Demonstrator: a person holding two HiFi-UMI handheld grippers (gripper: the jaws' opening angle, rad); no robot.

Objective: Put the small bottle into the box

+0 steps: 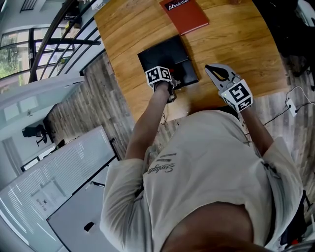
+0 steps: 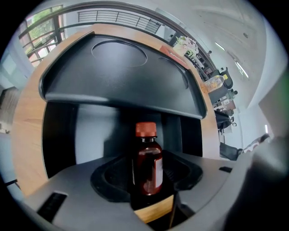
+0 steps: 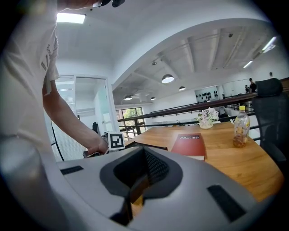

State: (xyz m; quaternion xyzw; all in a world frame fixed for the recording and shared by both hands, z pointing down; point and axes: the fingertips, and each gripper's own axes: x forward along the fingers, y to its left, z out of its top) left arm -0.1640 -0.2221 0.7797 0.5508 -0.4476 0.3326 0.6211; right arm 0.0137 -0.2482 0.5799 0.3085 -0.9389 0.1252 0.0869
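Observation:
A small brown bottle (image 2: 147, 164) with a red cap stands upright between the jaws of my left gripper (image 2: 149, 191), which is shut on it. Right behind it lies the open black box (image 2: 58, 135), its moulded lid (image 2: 117, 76) tilted up and back. In the head view the left gripper (image 1: 170, 78) is over the near edge of the box (image 1: 165, 56); the bottle is too small to make out there. My right gripper (image 1: 215, 70) hovers to the right of the box, above bare wood. Its jaws (image 3: 135, 194) are together and hold nothing.
A red book (image 1: 184, 15) lies on the wooden table (image 1: 236, 39) beyond the box. The right gripper view also shows a yellow drink bottle (image 3: 240, 127), a flower pot (image 3: 207, 118) and a dark chair (image 3: 271, 113) at the far right.

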